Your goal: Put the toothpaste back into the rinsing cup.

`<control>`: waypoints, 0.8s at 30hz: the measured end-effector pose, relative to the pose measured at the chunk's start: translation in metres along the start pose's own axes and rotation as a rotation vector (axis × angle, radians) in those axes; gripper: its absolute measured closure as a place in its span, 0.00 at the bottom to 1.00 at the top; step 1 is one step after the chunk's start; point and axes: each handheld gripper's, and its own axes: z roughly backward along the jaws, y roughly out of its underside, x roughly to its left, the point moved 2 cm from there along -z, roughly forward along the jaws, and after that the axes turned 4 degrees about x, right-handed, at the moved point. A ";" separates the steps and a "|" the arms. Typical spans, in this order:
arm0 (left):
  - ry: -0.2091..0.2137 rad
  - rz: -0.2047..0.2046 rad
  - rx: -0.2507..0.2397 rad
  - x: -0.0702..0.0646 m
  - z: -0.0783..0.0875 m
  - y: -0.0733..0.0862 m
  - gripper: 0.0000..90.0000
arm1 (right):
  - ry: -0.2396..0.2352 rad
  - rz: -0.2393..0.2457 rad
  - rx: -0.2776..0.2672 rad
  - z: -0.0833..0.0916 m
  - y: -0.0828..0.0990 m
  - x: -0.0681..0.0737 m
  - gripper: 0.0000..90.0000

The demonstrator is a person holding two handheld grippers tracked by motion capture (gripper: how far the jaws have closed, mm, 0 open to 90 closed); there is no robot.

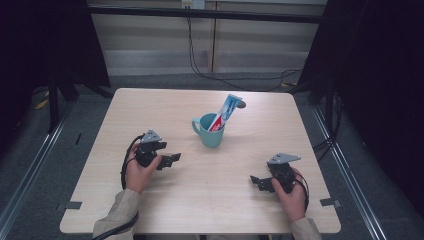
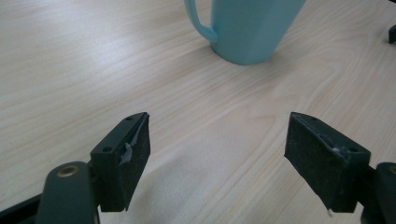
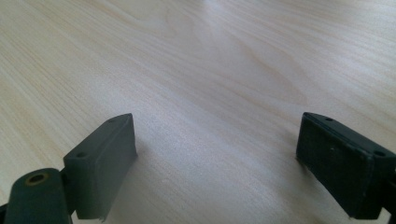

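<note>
**Teal mug holds the tube; both grippers stand empty**

Teal in colour, the mug [image 1: 210, 131] stands upright near the middle of the pale wooden table [image 1: 165, 107], and all places below are given from it. A toothpaste tube [image 1: 227, 112] is propped inside it, leaning up and away over the far rim, its handle being turned toward the left side. The left gripper [image 1: 171, 159] is held low, just short of the mug on the handle side, its jaws spread wide with nothing between them; in the left gripper view the mug [image 2: 250, 30] is seen straight ahead, beyond bare wood. The right gripper [image 1: 256, 180] is kept farther off, nearer the person's edge of the table, likewise released and empty, and bare tabletop [image 3: 210, 70] is faced by its jaws.

The step in hand is judged to be either the end of a placement or the approach to the mug. If the mug is to be taken next, the left gripper must be advanced and lined up so that the handle or wall passes between the jaws before closing. Care is called for, since a nudge could tip the leaning tube.
</note>
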 end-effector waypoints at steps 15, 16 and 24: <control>-0.024 -0.026 0.028 -0.002 -0.006 0.011 0.25 | -0.002 0.000 0.000 0.000 0.000 0.000 0.13; -0.028 -0.030 0.030 -0.002 -0.006 0.012 0.25 | -0.002 0.000 0.000 0.000 0.000 0.000 0.13; -0.044 -0.047 0.047 -0.002 -0.007 0.017 0.25 | -0.002 -0.001 0.001 0.000 0.000 0.000 0.13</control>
